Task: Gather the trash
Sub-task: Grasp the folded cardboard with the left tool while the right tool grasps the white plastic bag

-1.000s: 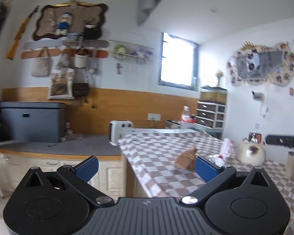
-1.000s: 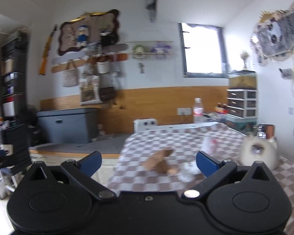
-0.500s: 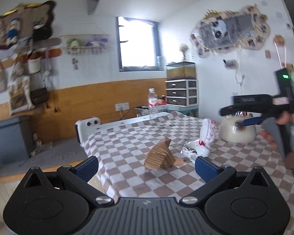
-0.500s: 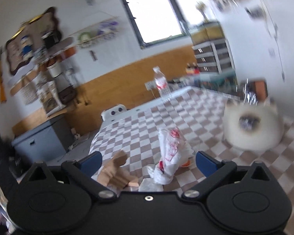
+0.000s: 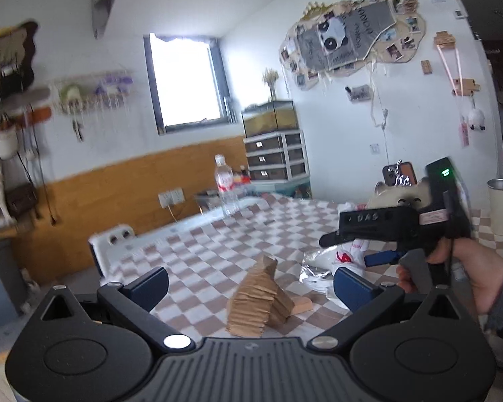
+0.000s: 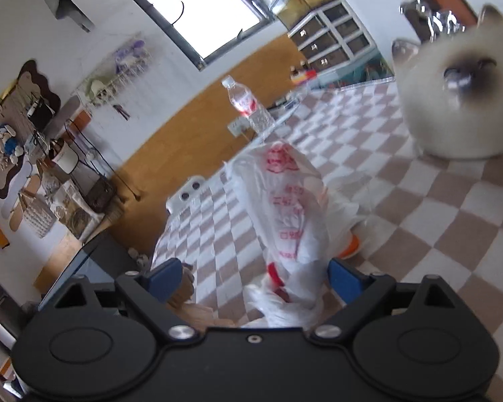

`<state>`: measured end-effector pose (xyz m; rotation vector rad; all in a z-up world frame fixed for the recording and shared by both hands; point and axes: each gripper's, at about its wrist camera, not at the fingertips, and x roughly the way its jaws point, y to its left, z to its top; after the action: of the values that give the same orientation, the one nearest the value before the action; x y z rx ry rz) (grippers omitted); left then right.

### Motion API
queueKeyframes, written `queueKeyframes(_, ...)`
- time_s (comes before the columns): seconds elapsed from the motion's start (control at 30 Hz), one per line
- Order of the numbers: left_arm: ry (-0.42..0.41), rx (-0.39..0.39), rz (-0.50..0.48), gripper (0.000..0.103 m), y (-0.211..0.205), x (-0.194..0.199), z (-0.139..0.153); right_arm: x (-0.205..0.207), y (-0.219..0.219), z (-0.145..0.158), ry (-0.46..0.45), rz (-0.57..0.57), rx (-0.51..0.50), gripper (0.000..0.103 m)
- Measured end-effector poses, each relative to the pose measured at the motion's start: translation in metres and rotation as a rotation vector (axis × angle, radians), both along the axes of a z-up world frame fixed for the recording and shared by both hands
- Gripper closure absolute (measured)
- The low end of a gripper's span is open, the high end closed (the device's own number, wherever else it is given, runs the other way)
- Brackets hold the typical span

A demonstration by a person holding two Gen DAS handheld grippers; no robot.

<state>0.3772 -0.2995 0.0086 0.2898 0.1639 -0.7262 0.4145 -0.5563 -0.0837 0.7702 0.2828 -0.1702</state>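
My right gripper [image 6: 253, 276] sits low over the checked table [image 6: 452, 234] with its jaws spread wide; nothing is pinched yet; the bag [image 6: 285, 207] stands upright between the blue pads [image 6: 343, 279], its lower folds closest to me. To do this well, I judge I should ease forward until the crumpled neck of the bag lies fully between the pads, then squeeze on the bunched part and not on a single loose layer, which could slip or tear.

The bag is thin white plastic with red printing, wrinkled and slightly see-through; something orange [image 6: 350, 246] peeks out at its base on the right; I cannot tell what it is.

My left gripper [image 5: 249, 283] is also wide open and holds nothing; it hovers near the table edge, facing the cardboard [image 5: 255, 298], a folded brown corrugated wedge lying on the cloth; the bag lies just beyond it to the right.
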Motion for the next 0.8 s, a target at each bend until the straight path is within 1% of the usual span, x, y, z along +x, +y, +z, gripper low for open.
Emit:
queueKeyframes(0.07,0.032,0.060,-0.016,0.000,-0.016,0.015,-0.002,-0.001,-0.001,0.000,-0.026,-0.003,0.007,0.010)
queueKeyframes(0.13,0.040,0.113,-0.036,0.000,-0.031,0.027,-0.004,-0.001,-0.003,-0.001,-0.036,0.007,0.022,0.013)
queueKeyframes(0.2,0.055,0.146,-0.050,0.000,-0.044,0.039,-0.006,-0.001,-0.005,-0.001,-0.037,0.008,0.024,0.022)
queueKeyframes(0.27,0.093,0.166,-0.051,0.000,-0.055,0.054,-0.010,-0.001,-0.005,-0.003,-0.028,0.003,0.024,0.027)
queueKeyframes(0.37,0.152,0.215,-0.052,0.000,-0.072,0.079,-0.020,0.004,-0.009,-0.012,0.011,0.014,0.042,0.039)
queueKeyframes(0.4,0.166,0.236,-0.044,0.000,-0.077,0.087,-0.024,0.006,-0.010,-0.014,0.028,0.021,0.048,0.045)
queueKeyframes(0.43,0.177,0.257,-0.034,0.000,-0.082,0.095,-0.028,0.008,-0.011,-0.017,0.041,0.030,0.054,0.049)
queueKeyframes(0.5,0.194,0.285,-0.006,0.000,-0.087,0.108,-0.034,0.009,-0.013,-0.020,0.050,0.035,0.072,0.061)
queueKeyframes(0.63,0.245,0.276,0.008,0.000,-0.091,0.129,-0.039,0.004,-0.018,-0.021,0.029,0.033,0.097,0.063)
queueKeyframes(0.77,0.265,0.285,0.043,0.000,-0.099,0.143,-0.045,-0.003,-0.017,-0.015,0.023,0.001,0.060,0.064)
queueKeyframes(0.8,0.280,0.287,0.039,0.000,-0.101,0.145,-0.047,-0.005,-0.017,-0.014,0.028,-0.007,0.047,0.064)
